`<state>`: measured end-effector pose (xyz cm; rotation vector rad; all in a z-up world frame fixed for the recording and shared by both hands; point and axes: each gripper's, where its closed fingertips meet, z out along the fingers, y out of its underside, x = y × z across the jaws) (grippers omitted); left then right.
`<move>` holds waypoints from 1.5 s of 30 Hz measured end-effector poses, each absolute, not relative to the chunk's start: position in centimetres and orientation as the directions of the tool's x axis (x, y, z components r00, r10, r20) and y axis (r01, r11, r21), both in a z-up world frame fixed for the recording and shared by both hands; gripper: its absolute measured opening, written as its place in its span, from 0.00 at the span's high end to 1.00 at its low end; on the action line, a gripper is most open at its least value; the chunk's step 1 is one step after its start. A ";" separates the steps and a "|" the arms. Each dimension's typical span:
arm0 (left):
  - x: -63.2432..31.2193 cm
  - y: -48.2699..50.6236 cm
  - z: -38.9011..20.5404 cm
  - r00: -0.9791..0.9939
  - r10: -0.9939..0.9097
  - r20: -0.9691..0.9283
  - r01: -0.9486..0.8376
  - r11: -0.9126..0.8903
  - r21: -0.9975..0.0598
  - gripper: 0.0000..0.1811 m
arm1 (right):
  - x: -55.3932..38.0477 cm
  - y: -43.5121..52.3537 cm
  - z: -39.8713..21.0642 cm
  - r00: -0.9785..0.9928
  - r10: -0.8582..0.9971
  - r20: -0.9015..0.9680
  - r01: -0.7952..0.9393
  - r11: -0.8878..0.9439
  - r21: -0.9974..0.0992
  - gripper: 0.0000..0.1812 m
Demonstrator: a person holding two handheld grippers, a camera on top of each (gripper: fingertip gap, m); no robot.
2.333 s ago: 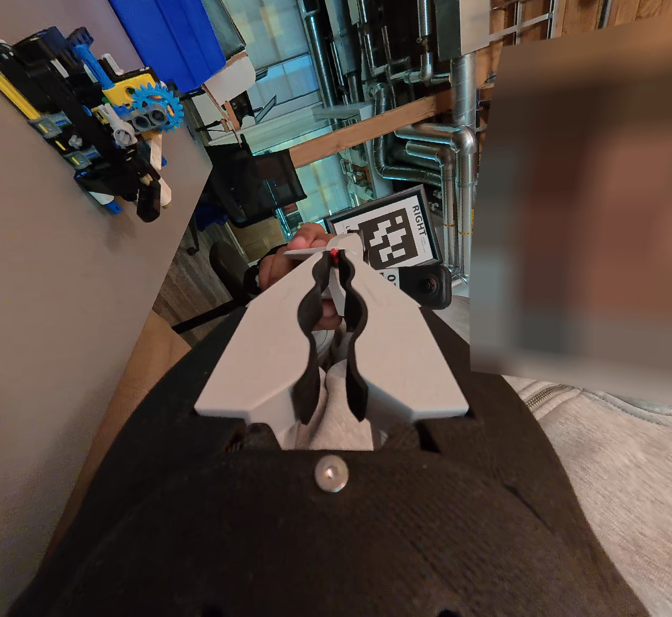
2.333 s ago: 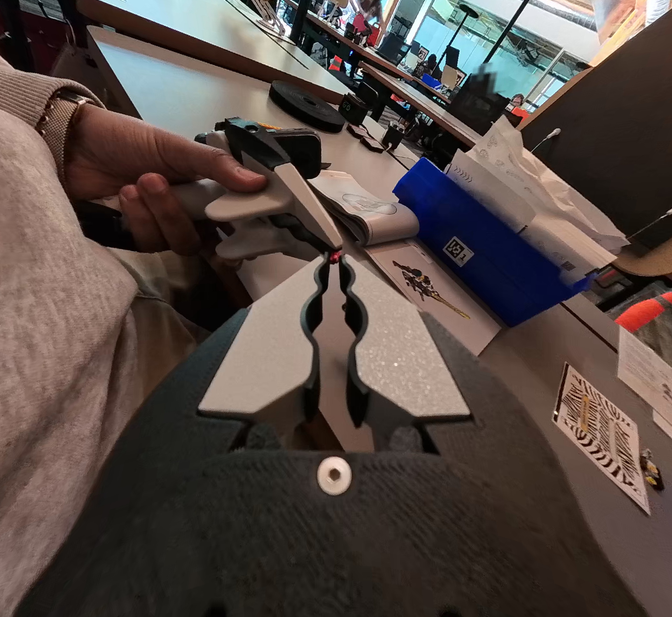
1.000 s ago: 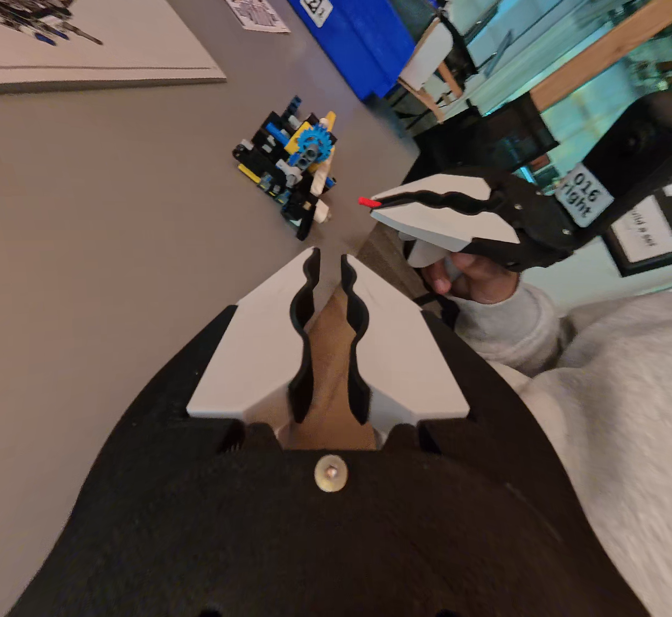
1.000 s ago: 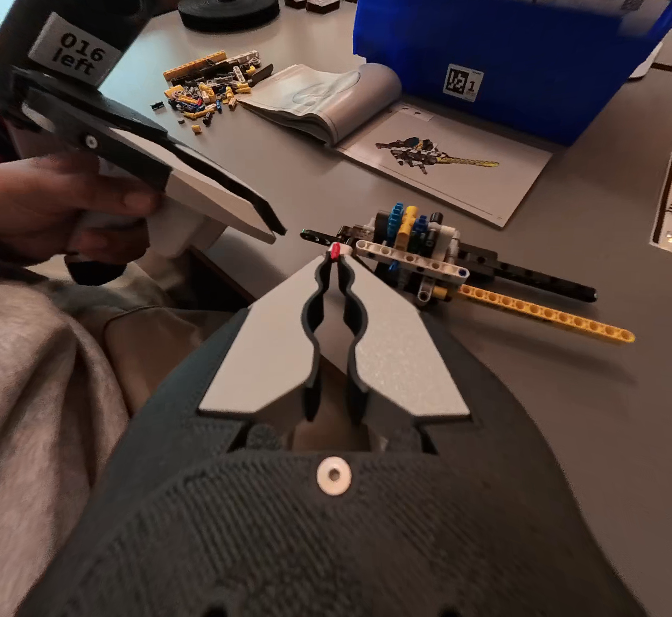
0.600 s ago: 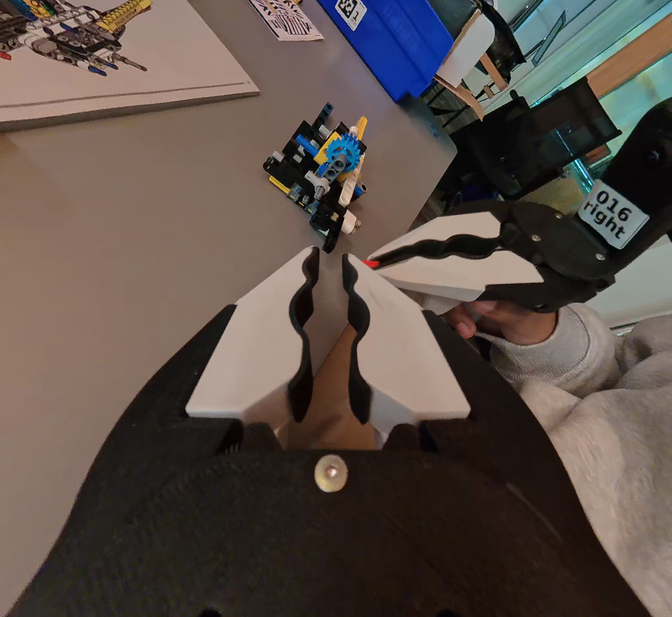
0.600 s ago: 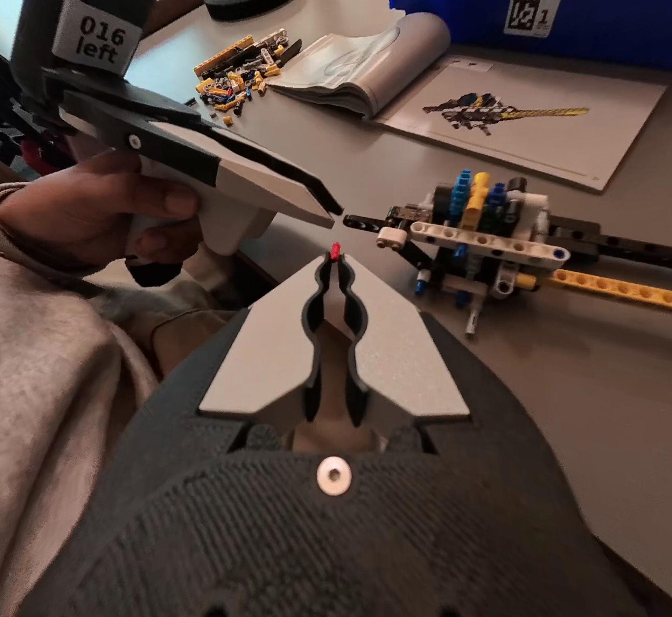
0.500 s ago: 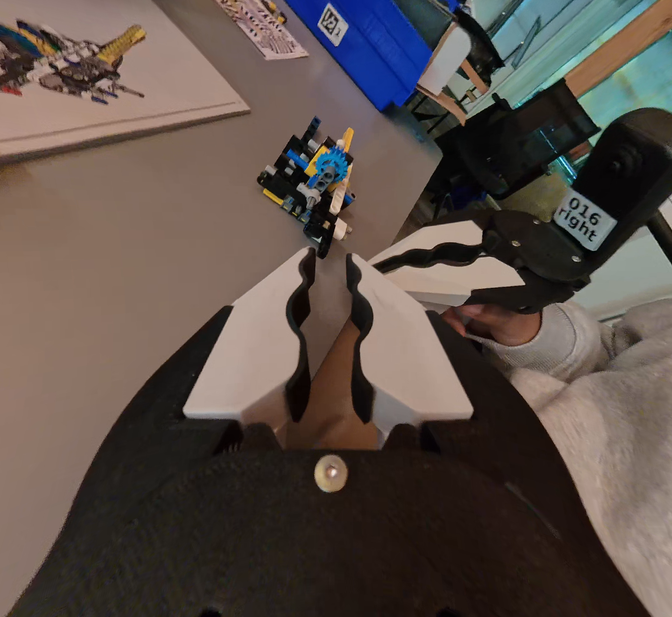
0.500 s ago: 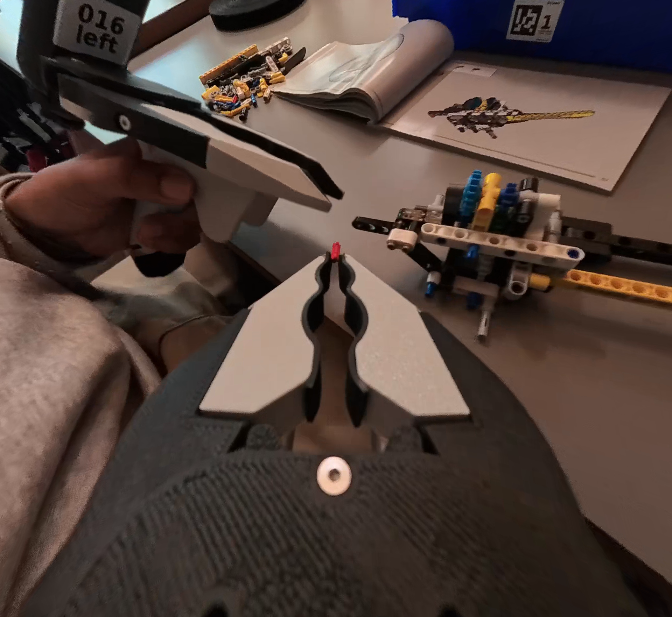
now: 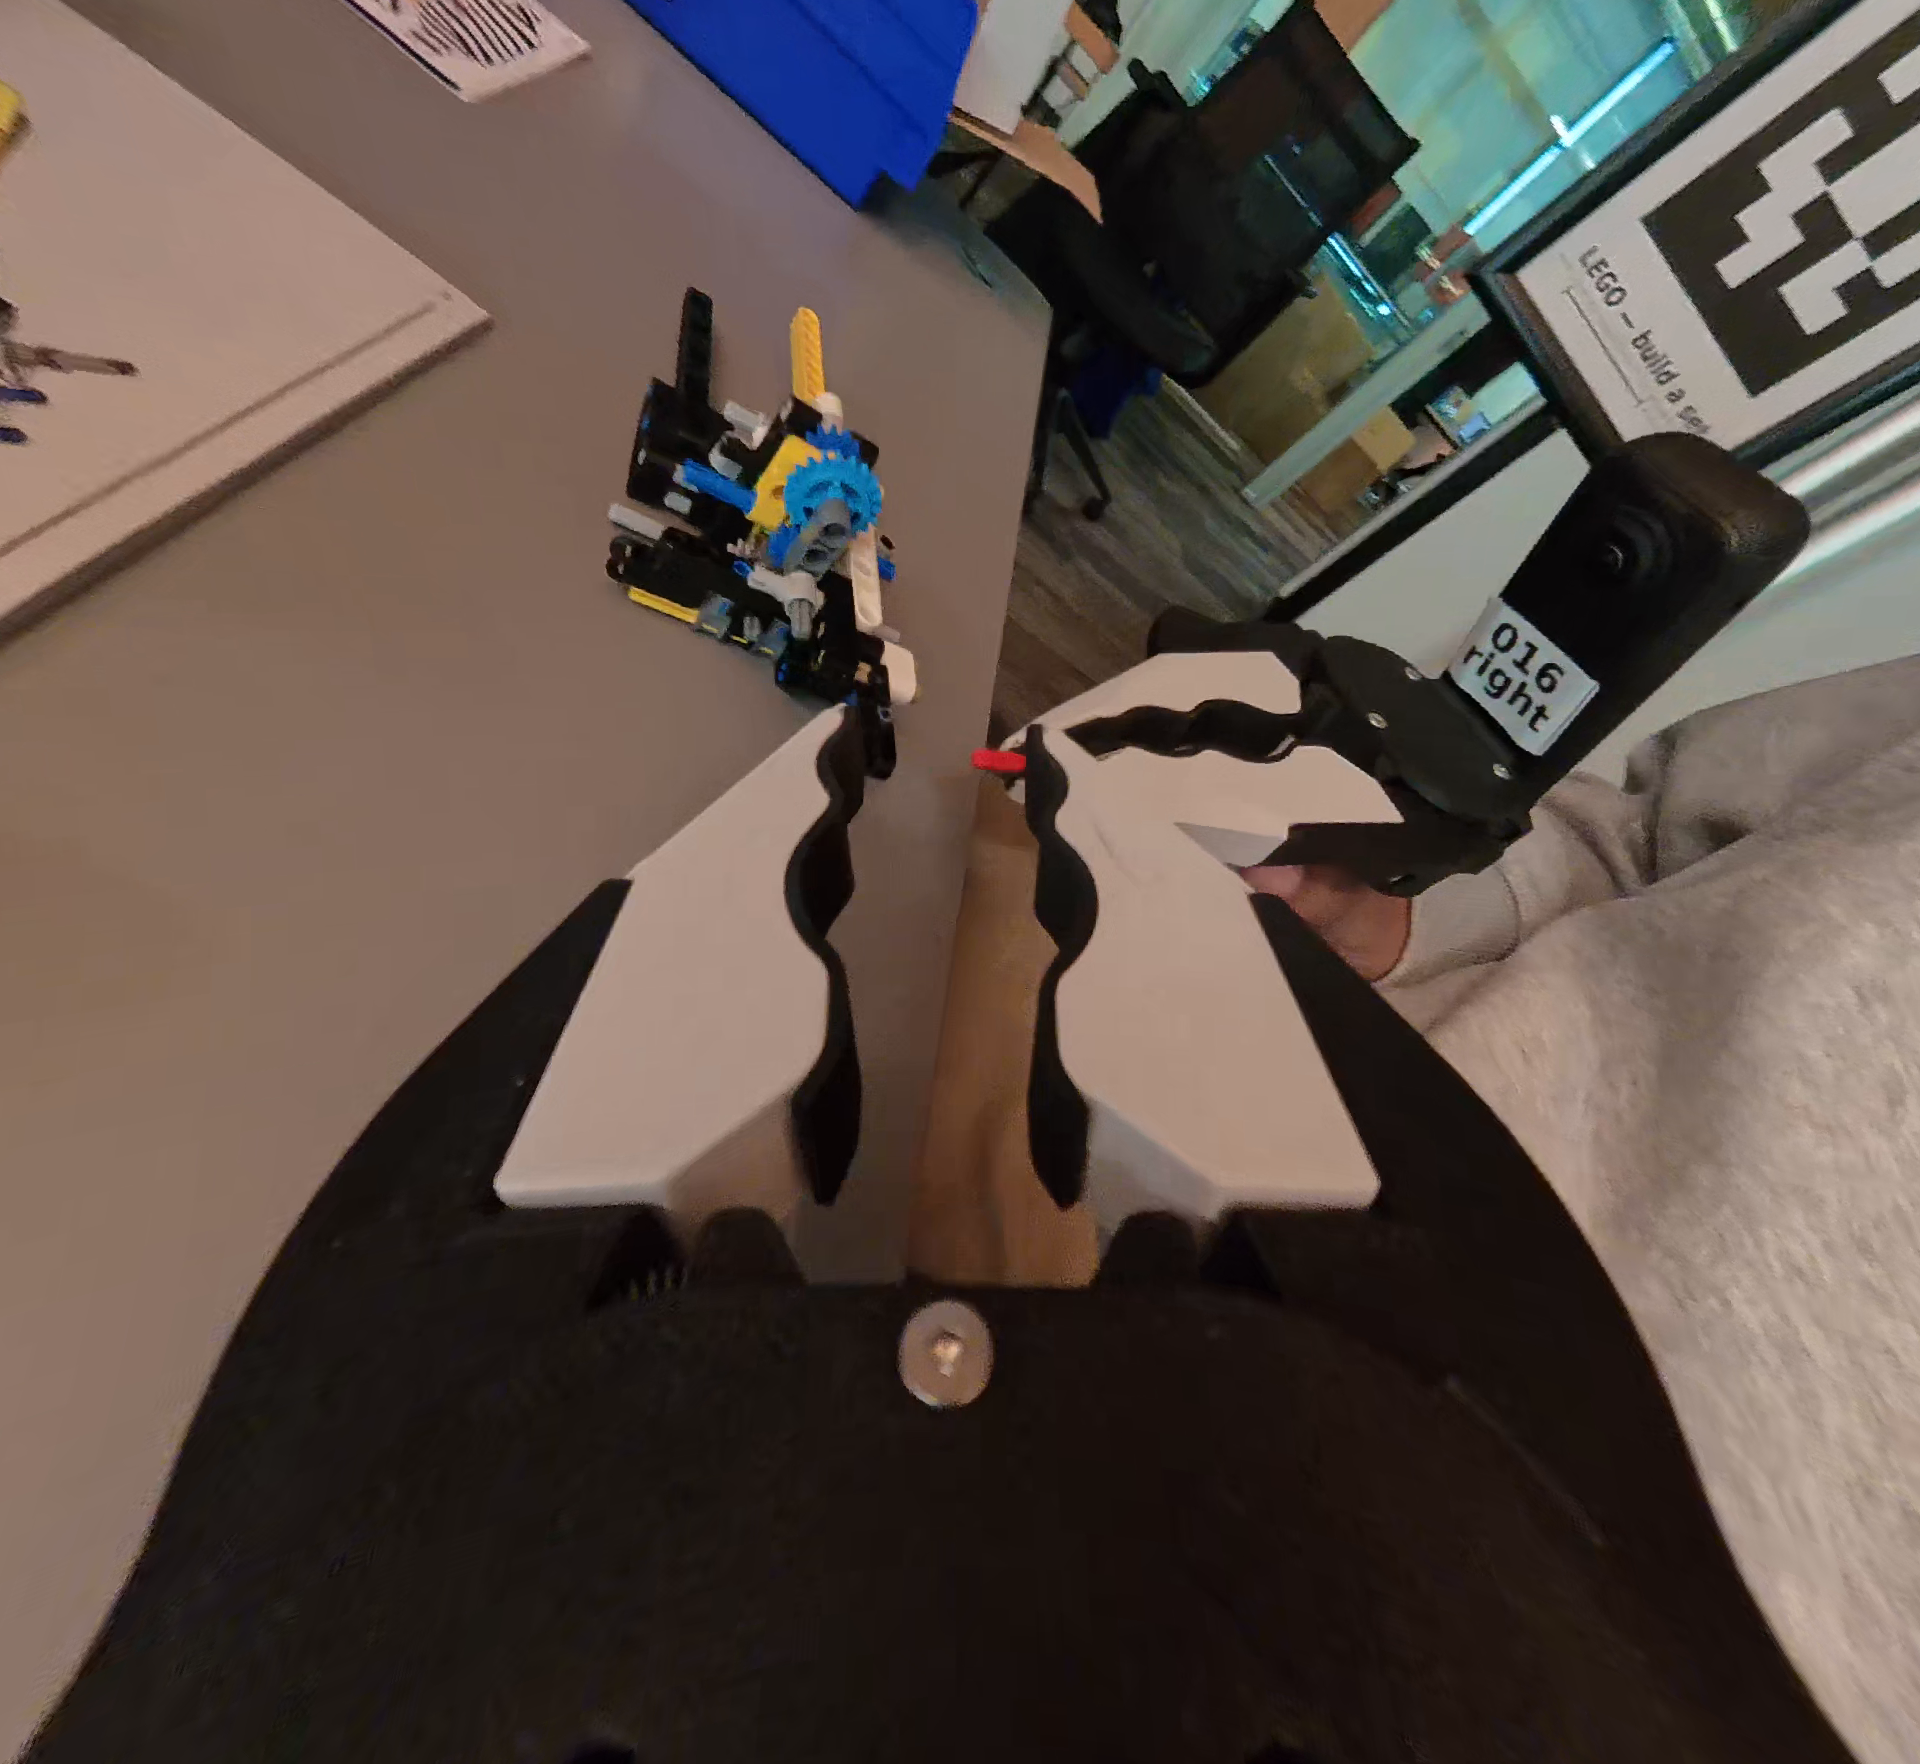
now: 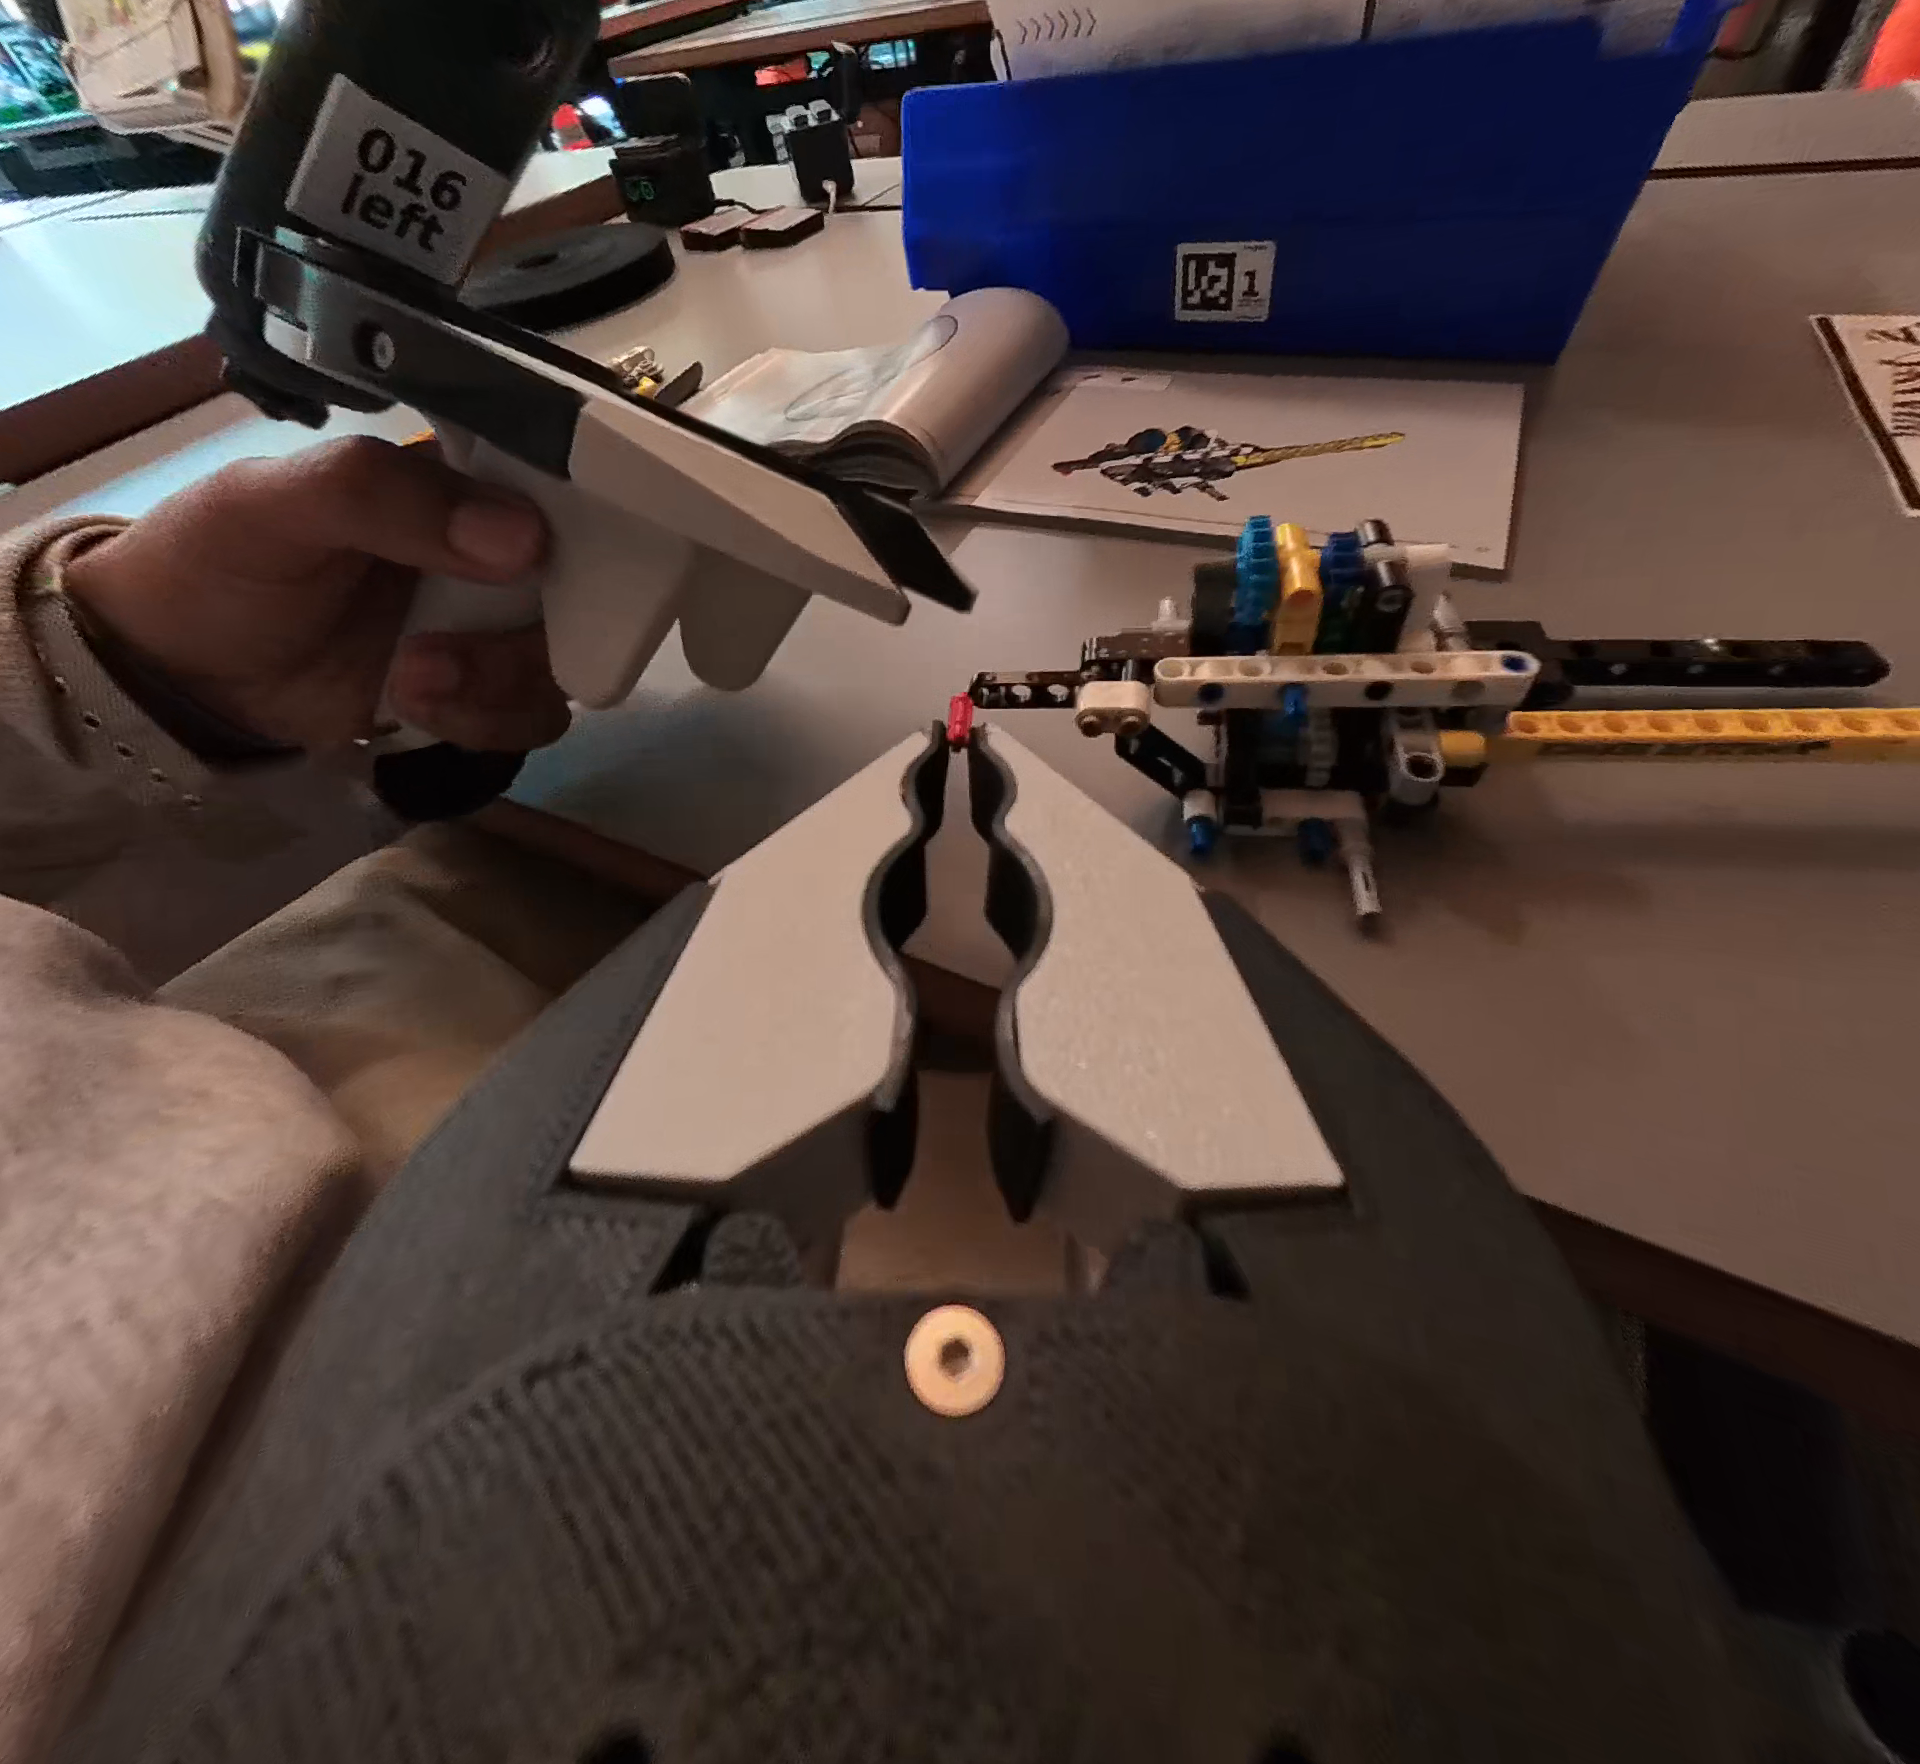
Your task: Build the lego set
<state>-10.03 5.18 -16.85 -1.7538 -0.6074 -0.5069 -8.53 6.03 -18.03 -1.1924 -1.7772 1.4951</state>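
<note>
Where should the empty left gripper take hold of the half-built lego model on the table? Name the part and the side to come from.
Judging by shape, grip the blocky middle of the lego model, left gripper coming from above with jaws across its width. The thin black beam and yellow beam would lever and twist; the core looks compact. That leaves the near end free for the red pin in the right gripper.

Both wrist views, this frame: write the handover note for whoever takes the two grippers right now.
Right gripper: shut on a small red pin at its fingertips, held just off the near end of the lego assembly.
Left gripper: open, empty, held in the air above the table edge.
Assembly lies on the grey table, untouched; the open instruction booklet and blue bin sit behind it.
Done: pin picked up, assembly partly built.
Left: probably steady the assembly with the left gripper, seat the pin, continue the build.
</note>
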 end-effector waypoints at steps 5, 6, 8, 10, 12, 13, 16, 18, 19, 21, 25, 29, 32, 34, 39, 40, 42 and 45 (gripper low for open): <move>-9.8 5.5 -18.4 0.763 0.123 0.634 0.638 -0.296 -0.711 0.84 | -9.5 6.3 -18.2 -0.425 0.895 -0.139 0.285 -0.014 -0.959 0.99; -9.7 5.6 -18.4 0.760 0.114 0.640 0.640 -0.303 -0.706 0.84 | -9.6 6.4 -18.2 -0.421 0.895 -0.149 0.291 -0.023 -0.957 0.99; -9.9 5.8 -18.4 0.759 0.118 0.640 0.641 -0.305 -0.704 0.84 | -9.9 6.3 -18.3 -0.420 0.893 -0.161 0.298 -0.032 -0.954 0.99; -10.0 5.8 -18.5 0.759 0.120 0.640 0.642 -0.305 -0.703 0.84 | -9.9 6.4 -18.4 -0.419 0.895 -0.154 0.296 -0.026 -0.955 0.99; -10.1 5.8 -18.4 0.756 0.123 0.643 0.646 -0.297 -0.703 0.86 | -9.8 6.4 -18.6 -0.424 0.893 -0.149 0.298 -0.018 -0.954 0.99; -10.2 5.7 -18.4 0.754 0.123 0.645 0.648 -0.292 -0.703 0.88 | -9.8 6.3 -18.6 -0.428 0.891 -0.150 0.301 -0.016 -0.953 0.99; -10.1 5.4 -18.5 0.753 0.117 0.648 0.648 -0.305 -0.698 0.96 | -9.8 6.1 -19.0 -0.438 0.885 -0.158 0.317 -0.012 -0.948 0.99; -10.4 5.1 -18.5 0.753 0.122 0.647 0.649 -0.302 -0.698 0.97 | -9.8 6.0 -19.0 -0.442 0.882 -0.162 0.318 -0.015 -0.948 0.99; -10.4 5.0 -18.4 0.752 0.118 0.649 0.650 -0.296 -0.700 0.98 | -9.8 5.9 -19.0 -0.444 0.881 -0.163 0.319 -0.015 -0.948 0.99; -10.5 4.9 -18.3 0.747 0.115 0.655 0.656 -0.288 -0.697 0.98 | -9.8 5.8 -19.0 -0.448 0.879 -0.162 0.318 -0.013 -0.948 0.99; -10.4 5.0 -18.4 0.743 0.118 0.659 0.660 -0.292 -0.692 0.98 | -9.8 5.7 -19.1 -0.447 0.879 -0.164 0.320 -0.014 -0.947 0.99; -10.1 5.1 -18.6 0.738 0.120 0.664 0.664 -0.303 -0.683 0.97 | -9.8 5.6 -19.1 -0.451 0.878 -0.163 0.322 -0.011 -0.947 0.99; -10.0 5.2 -18.9 0.744 0.125 0.657 0.657 -0.320 -0.683 0.98 | -9.8 5.6 -19.1 -0.449 0.878 -0.162 0.321 -0.011 -0.947 0.99; -9.8 5.3 -18.9 0.744 0.123 0.657 0.656 -0.323 -0.682 0.97 | -9.9 5.6 -19.2 -0.447 0.880 -0.160 0.322 -0.008 -0.947 0.99; -9.8 5.4 -18.9 0.740 0.122 0.662 0.660 -0.324 -0.678 0.97 | -9.8 5.5 -19.2 -0.453 0.884 -0.113 0.306 0.035 -0.952 0.99; -9.8 5.4 -18.9 0.739 0.124 0.662 0.661 -0.323 -0.677 0.97 | -9.8 5.5 -19.2 -0.453 0.886 -0.098 0.299 0.048 -0.953 0.99; -9.9 5.4 -18.9 0.737 0.125 0.665 0.664 -0.318 -0.677 0.97 | -9.8 5.6 -19.1 -0.451 0.891 -0.057 0.285 0.083 -0.955 0.99; -10.0 5.4 -18.9 0.732 0.125 0.670 0.670 -0.312 -0.674 0.97 | -9.8 6.1 -19.1 -0.439 0.897 0.046 0.248 0.170 -0.954 0.99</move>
